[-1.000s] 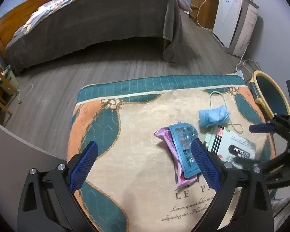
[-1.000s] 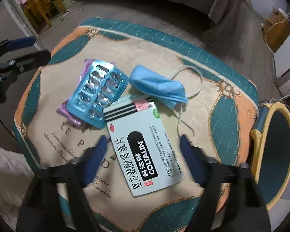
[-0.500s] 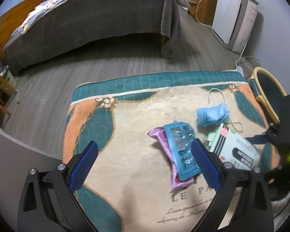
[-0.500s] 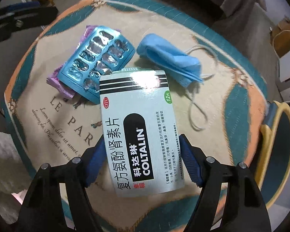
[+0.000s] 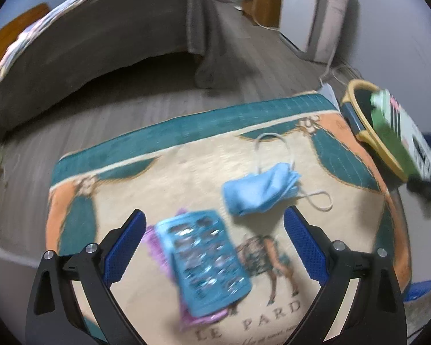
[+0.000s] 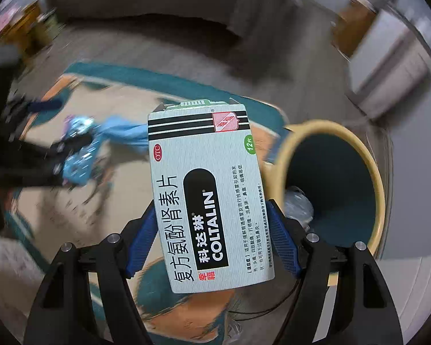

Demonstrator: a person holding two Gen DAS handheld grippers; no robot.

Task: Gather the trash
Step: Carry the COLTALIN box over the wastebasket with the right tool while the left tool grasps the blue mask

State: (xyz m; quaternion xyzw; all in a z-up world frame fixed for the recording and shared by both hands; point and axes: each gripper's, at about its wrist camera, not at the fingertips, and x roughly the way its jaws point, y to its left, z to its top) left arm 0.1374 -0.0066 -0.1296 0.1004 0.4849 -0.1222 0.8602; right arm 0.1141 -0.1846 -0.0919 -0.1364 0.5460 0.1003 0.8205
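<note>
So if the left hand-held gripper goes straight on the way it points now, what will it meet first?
Most likely the blue blister pack, which lies on a purple wrapper between the open fingers of the left hand-held gripper. The picture is blurred, so depth is uncertain.

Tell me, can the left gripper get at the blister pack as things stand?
Probably yes. The left gripper is open and empty, with the blue blister pack lying between its fingers on the cloth; nothing covers it, only a purple wrapper underneath.
</note>
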